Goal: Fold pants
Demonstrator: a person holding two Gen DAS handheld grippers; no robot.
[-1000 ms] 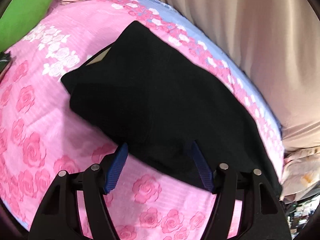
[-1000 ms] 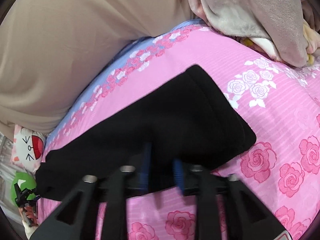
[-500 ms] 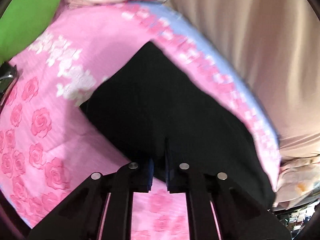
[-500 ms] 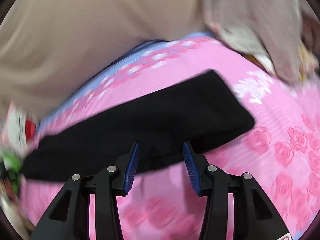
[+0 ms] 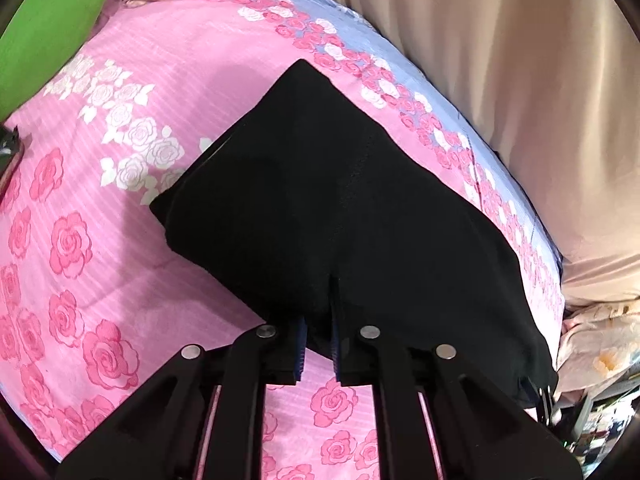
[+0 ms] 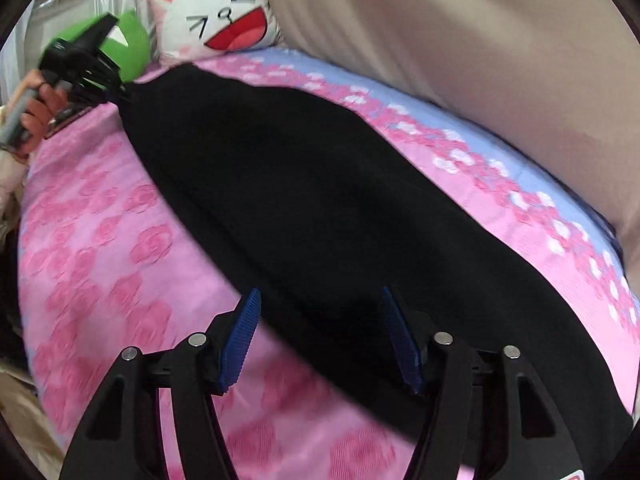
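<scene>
Black pants (image 5: pixel 340 208) lie folded into a long strip on the pink rose bedsheet (image 5: pixel 80 240). My left gripper (image 5: pixel 318 312) is shut on the near edge of the pants, and the cloth bunches between its blue pads. In the right wrist view the pants (image 6: pixel 304 200) run from the lower right to the upper left. There a hand holds the left gripper (image 6: pixel 86 68) at their far end. My right gripper (image 6: pixel 320 292) stands open over the strip's near part, its blue pads wide apart and pressing on nothing.
A cat-face pillow (image 6: pixel 216 20) and a green plush toy (image 6: pixel 128 48) lie at the head of the bed. Beige fabric (image 5: pixel 520 100) rises along the far side. Bundled bedding (image 5: pixel 596 344) sits beyond the pants' other end.
My left gripper has shut on the pants' edge. My right gripper has widened its jaws, come off the pants' end and swung round, and now looks along the strip.
</scene>
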